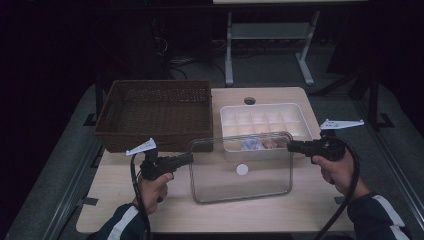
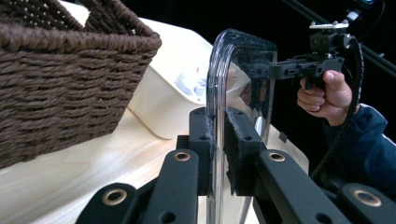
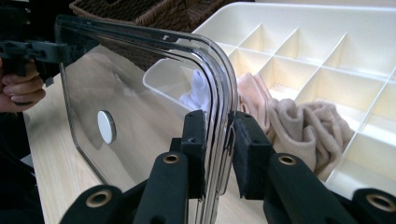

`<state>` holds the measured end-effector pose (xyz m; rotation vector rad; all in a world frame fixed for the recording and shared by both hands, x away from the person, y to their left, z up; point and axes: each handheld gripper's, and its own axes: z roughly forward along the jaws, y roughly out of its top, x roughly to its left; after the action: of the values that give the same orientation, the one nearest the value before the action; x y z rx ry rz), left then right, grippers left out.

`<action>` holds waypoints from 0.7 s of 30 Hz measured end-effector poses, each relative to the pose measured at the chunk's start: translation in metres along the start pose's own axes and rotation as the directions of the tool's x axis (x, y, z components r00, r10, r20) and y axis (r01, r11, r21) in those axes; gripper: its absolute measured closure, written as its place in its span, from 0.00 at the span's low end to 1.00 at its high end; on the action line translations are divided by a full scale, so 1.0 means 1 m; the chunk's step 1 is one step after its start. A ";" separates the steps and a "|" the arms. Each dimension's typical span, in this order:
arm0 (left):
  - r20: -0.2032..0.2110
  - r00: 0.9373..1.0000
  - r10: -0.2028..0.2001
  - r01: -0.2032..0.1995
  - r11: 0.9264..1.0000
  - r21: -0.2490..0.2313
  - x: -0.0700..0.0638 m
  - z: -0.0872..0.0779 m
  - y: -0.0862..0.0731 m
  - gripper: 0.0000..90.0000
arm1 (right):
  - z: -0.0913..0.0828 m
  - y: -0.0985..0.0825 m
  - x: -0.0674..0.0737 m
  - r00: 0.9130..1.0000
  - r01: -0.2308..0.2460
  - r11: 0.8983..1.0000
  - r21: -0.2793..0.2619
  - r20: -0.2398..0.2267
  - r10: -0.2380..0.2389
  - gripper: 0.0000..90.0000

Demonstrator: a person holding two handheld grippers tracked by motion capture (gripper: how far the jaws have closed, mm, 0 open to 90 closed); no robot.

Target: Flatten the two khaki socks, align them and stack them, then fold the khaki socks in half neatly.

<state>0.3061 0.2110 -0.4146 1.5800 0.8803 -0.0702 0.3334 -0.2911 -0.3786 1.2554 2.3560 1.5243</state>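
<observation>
From above, you hold a clear lid [image 1: 240, 167] between your two grippers, over the near half of the table [image 1: 150, 210]. Your left gripper [image 1: 187, 158] clamps the lid's left edge and your right gripper [image 1: 291, 146] clamps its right edge near the far corner. Behind the lid stands a white divided box [image 1: 265, 122] with pale cloth in its near compartments, and left of that a brown wicker basket [image 1: 155, 112]. A small white disc [image 1: 242, 169] shows through the lid.

Along your left gripper [image 2: 218, 154], both pads press on the lid [image 2: 240, 70], which stands on edge between them (the jaws are closed on it). At the lid's far end your right hand [image 2: 327, 95] holds the other gripper against the rim. The basket [image 2: 60, 79] fills the left side, with the white box [image 2: 173, 88] beyond it.

Along your right gripper [image 3: 218, 149], the pads grip the lid's [image 3: 140, 93] rounded corner rim, closed tight on it. The white disc [image 3: 106, 126] sits on the clear panel. To the right lies the divided box [image 3: 327, 51], with beige cloth [image 3: 308, 126] bunched in a near compartment. Your left hand [image 3: 21, 88] shows at the lid's far edge.
</observation>
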 end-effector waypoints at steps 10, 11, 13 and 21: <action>-0.007 1.000 0.018 -0.018 1.000 -0.016 -0.004 0.000 0.005 0.91 | -0.008 0.008 0.007 0.999 0.035 0.999 -0.024 0.008 -0.035 0.84; -0.007 1.000 0.023 -0.023 1.000 -0.018 -0.004 0.001 0.007 0.91 | -0.010 0.009 0.007 0.999 0.042 0.999 -0.030 0.011 -0.042 0.84; -0.001 1.000 0.022 -0.022 0.999 -0.023 -0.005 0.004 0.011 0.91 | -0.014 0.014 0.007 0.999 0.048 0.998 -0.038 0.020 -0.047 0.84; 0.004 0.999 0.035 -0.035 0.999 -0.032 -0.008 0.014 0.024 0.91 | -0.027 0.028 0.006 0.996 0.072 0.996 -0.061 0.061 -0.069 0.84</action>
<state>0.3204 0.1963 -0.3940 1.5640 0.8462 -0.0349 0.3335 -0.3017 -0.3407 1.1739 2.2718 1.5064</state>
